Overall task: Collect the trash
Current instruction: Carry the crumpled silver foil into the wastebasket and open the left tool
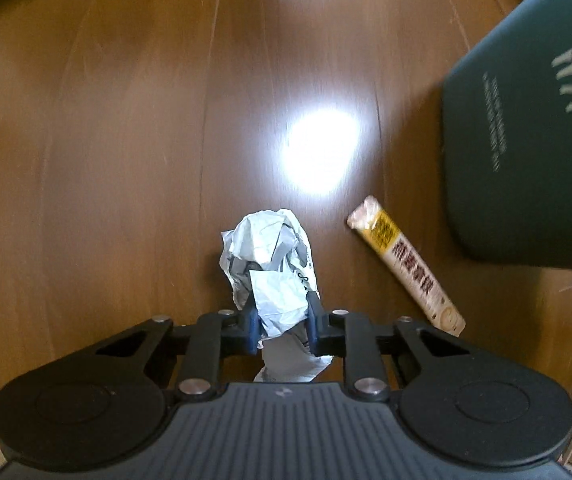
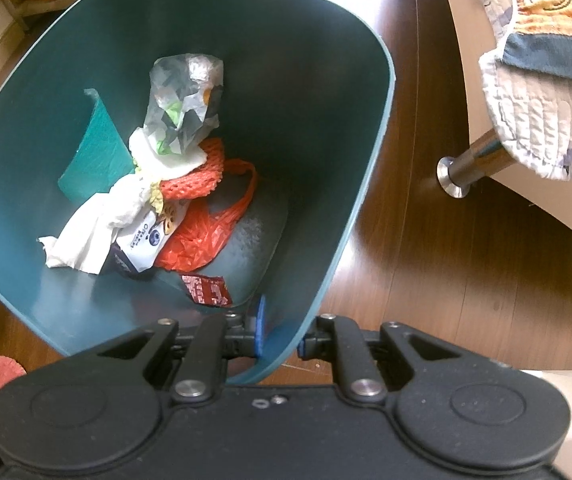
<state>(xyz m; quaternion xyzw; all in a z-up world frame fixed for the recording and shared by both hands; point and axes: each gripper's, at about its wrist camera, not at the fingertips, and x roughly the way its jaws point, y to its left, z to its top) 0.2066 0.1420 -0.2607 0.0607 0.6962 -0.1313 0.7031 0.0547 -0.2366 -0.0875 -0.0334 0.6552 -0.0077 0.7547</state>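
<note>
Paper wad (image 1: 270, 268) clamped between left gripper's (image 1: 282, 322) jaws.

The left wrist view looks steeply down at the wooden floor (image 1: 126, 120) from close above. The right wrist view peers from the rim into the teal bin (image 2: 326, 120). Both share that bin (image 1: 526, 140), at the left view's upper right.
</note>
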